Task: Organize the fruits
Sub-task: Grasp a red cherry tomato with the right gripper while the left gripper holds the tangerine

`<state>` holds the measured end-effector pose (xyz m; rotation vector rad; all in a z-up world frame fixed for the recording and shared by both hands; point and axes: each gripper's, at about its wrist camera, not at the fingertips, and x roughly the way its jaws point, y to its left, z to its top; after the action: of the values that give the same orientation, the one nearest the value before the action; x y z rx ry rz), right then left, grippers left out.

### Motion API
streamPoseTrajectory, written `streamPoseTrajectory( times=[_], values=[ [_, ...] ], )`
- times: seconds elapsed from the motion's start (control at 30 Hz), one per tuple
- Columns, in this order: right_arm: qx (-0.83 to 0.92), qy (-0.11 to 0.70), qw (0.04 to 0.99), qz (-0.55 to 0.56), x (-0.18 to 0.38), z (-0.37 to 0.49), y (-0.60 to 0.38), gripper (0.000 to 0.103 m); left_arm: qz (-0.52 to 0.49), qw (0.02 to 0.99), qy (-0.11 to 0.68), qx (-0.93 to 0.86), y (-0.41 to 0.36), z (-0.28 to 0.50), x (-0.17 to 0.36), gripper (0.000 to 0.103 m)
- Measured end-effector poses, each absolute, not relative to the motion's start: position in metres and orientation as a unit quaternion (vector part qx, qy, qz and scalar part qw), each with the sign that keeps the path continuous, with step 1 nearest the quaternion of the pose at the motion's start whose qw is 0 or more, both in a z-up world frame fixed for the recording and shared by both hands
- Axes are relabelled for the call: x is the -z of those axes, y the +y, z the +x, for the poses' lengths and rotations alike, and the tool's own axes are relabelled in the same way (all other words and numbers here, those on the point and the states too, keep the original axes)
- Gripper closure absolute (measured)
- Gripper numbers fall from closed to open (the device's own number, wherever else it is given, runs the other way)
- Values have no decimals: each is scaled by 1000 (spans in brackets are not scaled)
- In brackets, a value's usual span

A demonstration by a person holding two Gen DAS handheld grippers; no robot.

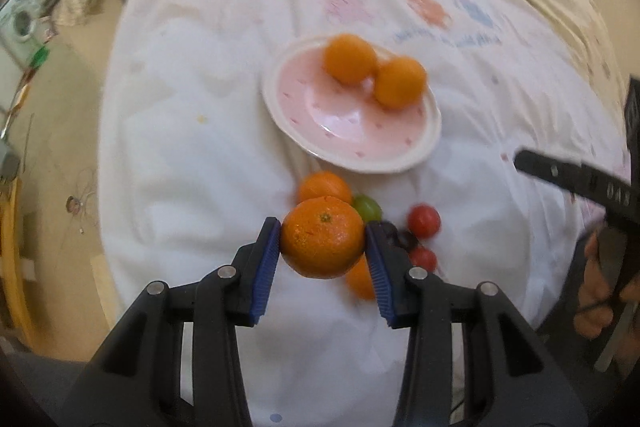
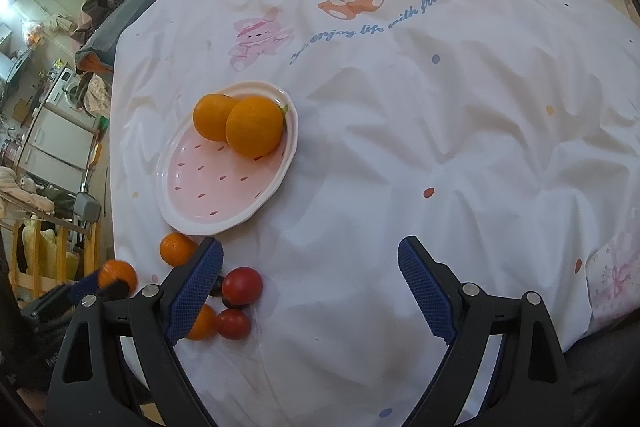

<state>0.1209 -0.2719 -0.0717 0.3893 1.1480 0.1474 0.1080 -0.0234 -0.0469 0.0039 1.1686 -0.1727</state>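
Note:
My left gripper (image 1: pixel 323 242) is shut on a mandarin (image 1: pixel 323 238), held off the white cloth, its blue pads (image 1: pixel 269 259) pressing both sides. Beyond it lies a pink strawberry-pattern plate (image 1: pixel 340 143) with two oranges (image 1: pixel 350 59) on its far side. Under the held mandarin sit another mandarin (image 1: pixel 320 185), a green grape (image 1: pixel 366 207), two red tomatoes (image 1: pixel 424 221) and an orange fruit partly hidden behind the right finger. My right gripper (image 2: pixel 310 287) stands open over bare cloth, right of the fruit pile (image 2: pixel 242 285). The plate (image 2: pixel 208 187) lies ahead and to its left.
The white cloth (image 2: pixel 440 107) with cartoon animals covers a bed-like surface; its left edge drops to the floor and furniture (image 2: pixel 52 131). A hand on the other gripper's handle (image 1: pixel 600 287) shows at the right of the left wrist view.

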Motion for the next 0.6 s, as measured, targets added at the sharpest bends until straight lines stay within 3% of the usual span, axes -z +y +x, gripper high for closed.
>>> streamPoseTrajectory(
  times=[0.23, 0.6],
  values=[
    [-72, 542, 818, 178, 73, 122, -270, 11, -25, 855, 517, 34, -4, 110, 33, 65],
    [-95, 553, 812, 161, 78, 124, -254, 11, -55, 848, 526, 27, 4, 113, 34, 65]
  ],
)
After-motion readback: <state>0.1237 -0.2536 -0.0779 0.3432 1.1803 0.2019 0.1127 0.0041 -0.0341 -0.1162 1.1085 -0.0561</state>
